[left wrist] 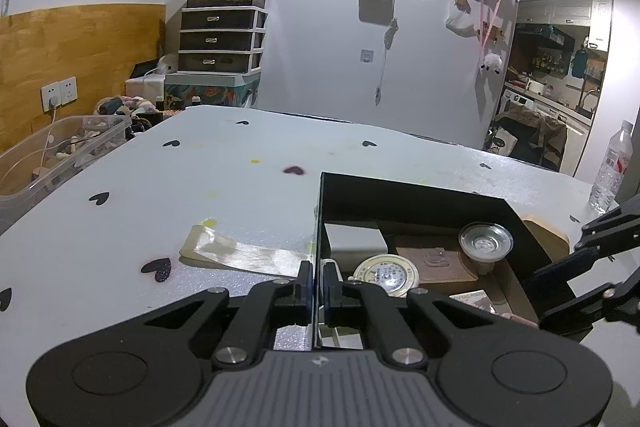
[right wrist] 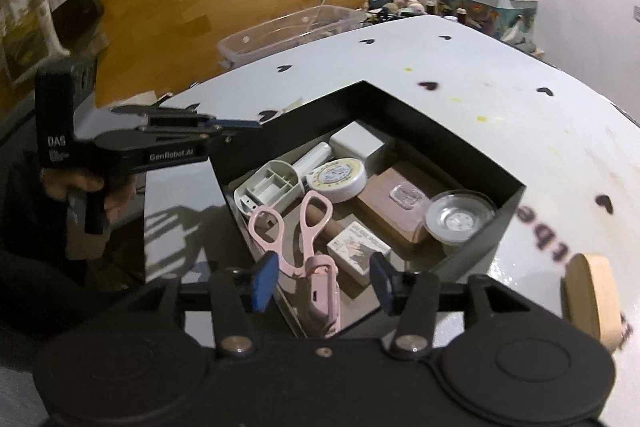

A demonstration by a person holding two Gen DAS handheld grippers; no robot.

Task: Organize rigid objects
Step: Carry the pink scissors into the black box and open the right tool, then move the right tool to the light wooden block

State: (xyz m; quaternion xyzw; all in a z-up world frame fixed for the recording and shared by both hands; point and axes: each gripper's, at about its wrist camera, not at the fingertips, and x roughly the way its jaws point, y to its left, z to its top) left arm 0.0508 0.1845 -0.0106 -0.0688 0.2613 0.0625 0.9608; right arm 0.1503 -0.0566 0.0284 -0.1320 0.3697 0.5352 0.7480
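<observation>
White surface (right wrist: 520,131) filling most of both views. Black box (right wrist: 404,107) sitting mid-frame, already holding nearly everything: brown case (right wrist: 396,215), grey holder (right wrist: 272,187), round tin (right wrist: 338,179), clear lidded cup (right wrist: 458,219), small printed carton (right wrist: 358,249). Left claw (left wrist: 316,287) clenching the box's thin left wall, bracing it. Right claw (right wrist: 322,281) hanging released at lower centre, pink eyelash curler (right wrist: 316,255) lying between its fingers over the box rim. Wooden disc (right wrist: 592,299) waiting outside, lower right. Sorting looking nearly finished.
</observation>
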